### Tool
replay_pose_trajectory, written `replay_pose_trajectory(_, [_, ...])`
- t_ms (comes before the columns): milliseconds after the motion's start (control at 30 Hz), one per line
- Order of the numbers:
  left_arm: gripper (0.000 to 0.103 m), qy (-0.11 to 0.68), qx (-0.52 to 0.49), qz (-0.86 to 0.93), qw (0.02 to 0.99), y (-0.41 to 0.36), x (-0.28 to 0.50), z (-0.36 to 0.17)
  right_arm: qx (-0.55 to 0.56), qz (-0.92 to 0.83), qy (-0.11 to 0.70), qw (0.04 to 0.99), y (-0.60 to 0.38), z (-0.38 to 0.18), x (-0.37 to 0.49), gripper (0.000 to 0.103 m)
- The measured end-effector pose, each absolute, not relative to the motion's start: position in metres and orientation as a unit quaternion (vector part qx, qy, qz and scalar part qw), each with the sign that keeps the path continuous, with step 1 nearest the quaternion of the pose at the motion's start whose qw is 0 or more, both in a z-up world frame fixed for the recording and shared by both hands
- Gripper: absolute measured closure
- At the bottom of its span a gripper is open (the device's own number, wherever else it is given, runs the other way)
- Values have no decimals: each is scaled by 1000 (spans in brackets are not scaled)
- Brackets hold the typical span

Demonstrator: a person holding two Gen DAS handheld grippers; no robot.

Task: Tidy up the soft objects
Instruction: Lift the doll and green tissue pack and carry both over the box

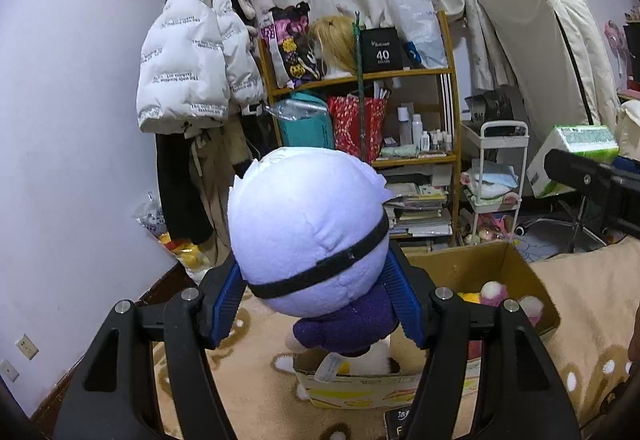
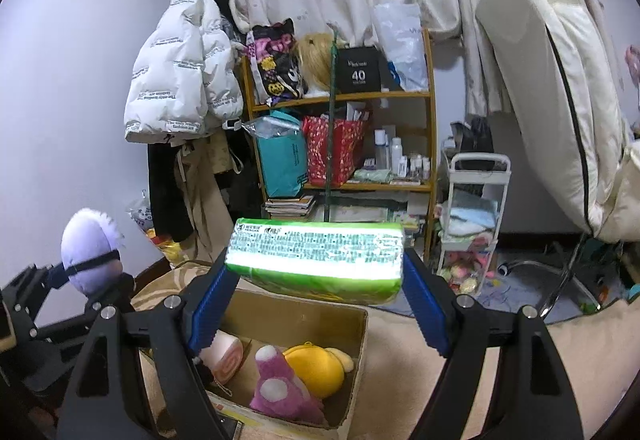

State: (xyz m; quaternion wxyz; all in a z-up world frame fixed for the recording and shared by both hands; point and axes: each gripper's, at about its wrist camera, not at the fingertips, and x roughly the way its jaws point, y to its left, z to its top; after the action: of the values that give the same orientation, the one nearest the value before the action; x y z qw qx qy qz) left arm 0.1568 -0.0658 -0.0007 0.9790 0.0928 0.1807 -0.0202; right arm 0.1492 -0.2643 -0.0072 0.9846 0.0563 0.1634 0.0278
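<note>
- While the left gripper (image 1: 316, 294) clamps a plush doll (image 1: 308, 236) by the lower part of its pale lilac head, its blue pads (image 1: 404, 300) press in from both sides, and the doll's purple body hangs below them.
- A black band runs across the doll's head, and a white tag dangles beneath it, just above the near edge of the cardboard box (image 1: 516, 268).
- The right gripper (image 2: 316, 280) is closed on a green tissue pack (image 2: 316, 254), held lengthwise between its pads, above the same box (image 2: 356, 352).
- Inside the box lie a yellow plush (image 2: 320, 368), a pink plush with white spots (image 2: 280, 388) and a pink roll-shaped plush (image 2: 228, 356).
- The box sits on a beige blanket (image 2: 404, 372).
- Behind stand a wooden shelf (image 2: 430, 95) and a hanging white puffer jacket (image 2: 176, 75).
</note>
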Motion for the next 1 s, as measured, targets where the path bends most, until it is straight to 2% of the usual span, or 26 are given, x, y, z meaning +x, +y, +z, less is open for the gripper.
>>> replay_pose_trajectory(467, [37,246,93,-51,963,-77,187,-41,70,59,239,967,-264,-61,188,18])
replay_pose_trajectory(867, [36,273,97,-74,954,-85,192,-55,105,69,265,956,-275,-74,201,18])
replay_pose_trajectory(1000, [26,274,99,-70,954,-85,191,-55,104,74,271,954,-274,-75,201,18])
